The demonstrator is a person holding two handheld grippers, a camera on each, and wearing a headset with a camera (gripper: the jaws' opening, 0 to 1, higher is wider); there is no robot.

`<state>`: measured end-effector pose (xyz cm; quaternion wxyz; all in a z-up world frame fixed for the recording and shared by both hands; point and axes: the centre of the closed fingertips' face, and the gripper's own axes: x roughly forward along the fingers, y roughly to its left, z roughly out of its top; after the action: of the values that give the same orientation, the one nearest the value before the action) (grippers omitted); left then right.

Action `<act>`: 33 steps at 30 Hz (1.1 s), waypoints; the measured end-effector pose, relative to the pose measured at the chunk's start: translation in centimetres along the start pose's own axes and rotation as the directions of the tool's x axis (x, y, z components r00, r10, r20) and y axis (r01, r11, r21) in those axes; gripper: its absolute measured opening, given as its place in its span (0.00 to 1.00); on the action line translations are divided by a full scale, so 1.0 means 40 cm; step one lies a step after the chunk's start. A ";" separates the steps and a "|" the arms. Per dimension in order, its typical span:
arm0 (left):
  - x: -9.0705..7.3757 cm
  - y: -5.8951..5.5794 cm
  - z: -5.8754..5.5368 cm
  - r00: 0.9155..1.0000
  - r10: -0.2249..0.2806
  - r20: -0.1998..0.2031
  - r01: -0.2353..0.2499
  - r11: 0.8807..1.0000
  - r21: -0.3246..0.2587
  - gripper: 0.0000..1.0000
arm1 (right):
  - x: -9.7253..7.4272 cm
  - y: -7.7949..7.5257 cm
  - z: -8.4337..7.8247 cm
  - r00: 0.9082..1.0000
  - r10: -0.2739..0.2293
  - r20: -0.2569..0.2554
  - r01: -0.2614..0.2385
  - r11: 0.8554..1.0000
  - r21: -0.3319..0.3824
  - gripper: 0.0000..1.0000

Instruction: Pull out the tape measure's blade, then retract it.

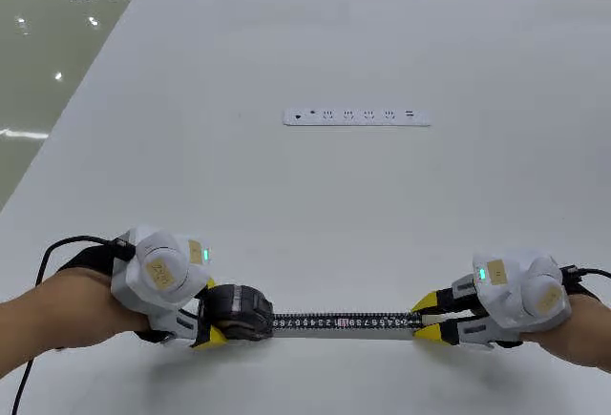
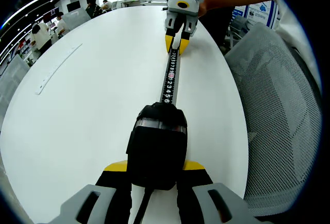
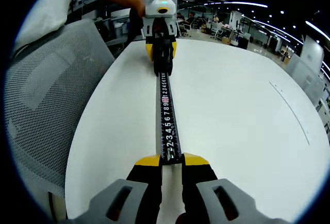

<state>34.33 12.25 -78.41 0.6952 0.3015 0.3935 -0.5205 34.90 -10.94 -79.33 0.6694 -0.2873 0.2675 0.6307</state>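
The tape measure's case (image 1: pixel 239 312) lies low in the head view, left of centre, on the white table (image 1: pixel 315 205). We have the left gripper (image 2: pixel 154 166) clenched around it, one yellow-tipped jaw on each side of the black housing. From the case the blade (image 1: pixel 344 321) runs straight toward the lower right of the frame, flat on the tabletop with its numbers facing up. It ends between the jaws of the right gripper (image 1: pixel 424 318), which is pinched shut on the blade's free end (the hook itself is hidden between the jaws, so we cannot say just how it is caught).

What matters for us is that line. The blade's long axis goes directly from one gripper to the other. In the right gripper view it climbs from bottom centre to the case at upper centre. In the left gripper view it climbs from the case to the other gripper near the top.

We judge the pull-out to be under way or done. Retracting would mean bringing the right gripper back along this same axis, leftward in the head view, while the left one anchors the case. Drifting off the axis could kink the blade.

Farther out, a white power strip (image 1: pixel 356 116) lies in the upper middle of the head view, well apart from the work.
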 end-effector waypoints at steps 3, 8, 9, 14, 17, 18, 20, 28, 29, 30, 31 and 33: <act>0.000 -0.001 0.001 1.000 0.000 0.000 0.000 1.000 -0.001 0.30 | -0.004 0.002 -0.002 1.000 -0.004 0.000 0.004 1.000 0.005 0.09; 0.000 -0.001 0.001 1.000 0.000 0.000 0.000 1.000 -0.001 0.30 | -0.013 0.002 -0.009 1.000 -0.014 0.001 0.014 1.000 0.007 0.09; 0.001 -0.001 0.001 1.000 -0.001 0.001 0.001 1.000 -0.002 0.30 | -0.015 0.002 -0.011 1.000 -0.015 -0.001 0.015 1.000 0.006 0.09; 0.001 -0.001 0.002 1.000 -0.003 0.003 0.003 1.000 -0.002 0.30 | -0.021 0.004 -0.014 1.000 -0.018 -0.002 0.018 1.000 0.010 0.09; 0.001 -0.001 0.002 1.000 -0.002 0.003 0.002 1.000 -0.002 0.30 | -0.023 0.004 -0.017 1.000 -0.019 -0.004 0.019 1.000 0.010 0.09; 0.001 -0.001 0.002 1.000 -0.002 0.003 0.002 1.000 -0.002 0.30 | -0.024 0.003 -0.019 1.000 -0.021 -0.006 0.021 1.000 0.011 0.09; 0.001 -0.001 0.002 1.000 -0.002 0.002 0.002 1.000 -0.002 0.30 | -0.027 0.003 -0.023 1.000 -0.024 -0.010 0.024 1.000 0.013 0.09; 0.003 -0.002 0.002 1.000 -0.003 0.000 0.003 1.000 0.004 0.30 | -0.054 0.008 -0.058 0.999 -0.049 -0.019 0.049 0.998 0.041 0.09; 0.003 -0.003 0.002 1.000 -0.003 -0.001 0.003 1.000 0.004 0.30 | -0.057 0.008 -0.062 0.998 -0.051 -0.021 0.052 0.998 0.043 0.09; 0.003 -0.003 0.002 1.000 -0.002 -0.002 0.002 1.000 0.005 0.30 | -0.059 0.007 -0.064 0.998 -0.053 -0.022 0.054 0.998 0.045 0.09; 0.003 -0.003 0.002 1.000 -0.002 -0.002 0.002 1.000 0.006 0.30 | -0.062 0.005 -0.069 0.998 -0.056 -0.024 0.057 0.997 0.047 0.09; 0.003 -0.002 0.002 1.000 -0.003 -0.001 0.003 1.000 0.006 0.30 | -0.067 0.002 -0.075 0.998 -0.062 -0.028 0.064 0.997 0.051 0.09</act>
<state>34.29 12.10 -78.45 0.6934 0.3033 0.3928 -0.5224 34.67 -14.94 -79.47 0.6926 -0.2866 0.2833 0.5983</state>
